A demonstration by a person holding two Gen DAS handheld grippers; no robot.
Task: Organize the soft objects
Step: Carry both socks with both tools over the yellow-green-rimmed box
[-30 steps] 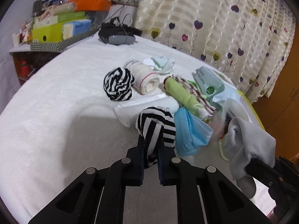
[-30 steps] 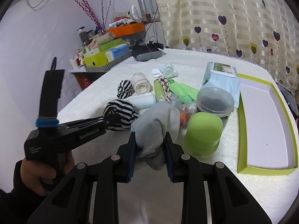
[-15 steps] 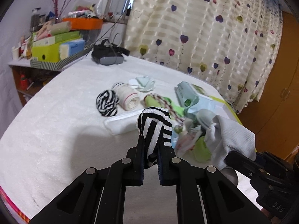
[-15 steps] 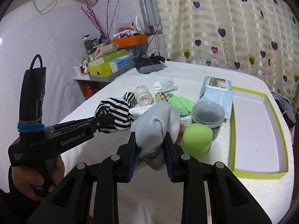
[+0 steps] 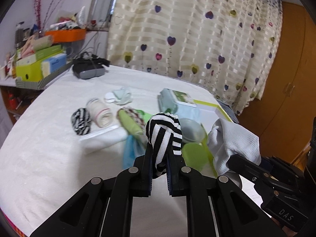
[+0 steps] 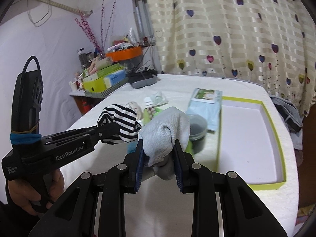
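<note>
While both my tools hang above the white-covered bed point(image 5: 49, 138), each has a sock pinched in it. My left gripper point(image 5: 159, 159) has its fingers point(image 5: 147, 158) drawn nearly together on a black-and-white striped sock point(image 5: 164, 136), which bunches up above the tips. My right gripper point(image 6: 158, 154) has its fingers point(image 6: 139, 154) closed partway on a grey sock point(image 6: 165, 132), a thick wad that keeps them well apart. The two socks are just beside each other in the air, the striped one to the left of the grey.

Below them on the bed lie a second striped sock roll point(image 5: 81, 121), a cream roll point(image 5: 99, 112) touching it, a green cloth point(image 5: 130, 122), a wipes pack point(image 6: 207, 98), a round lidded container point(image 5: 190, 130) and a green cup point(image 5: 194, 153). A shallow green-edged box point(image 6: 274, 126) with a white floor sits to the right of the pile, near the bed's edge.
</note>
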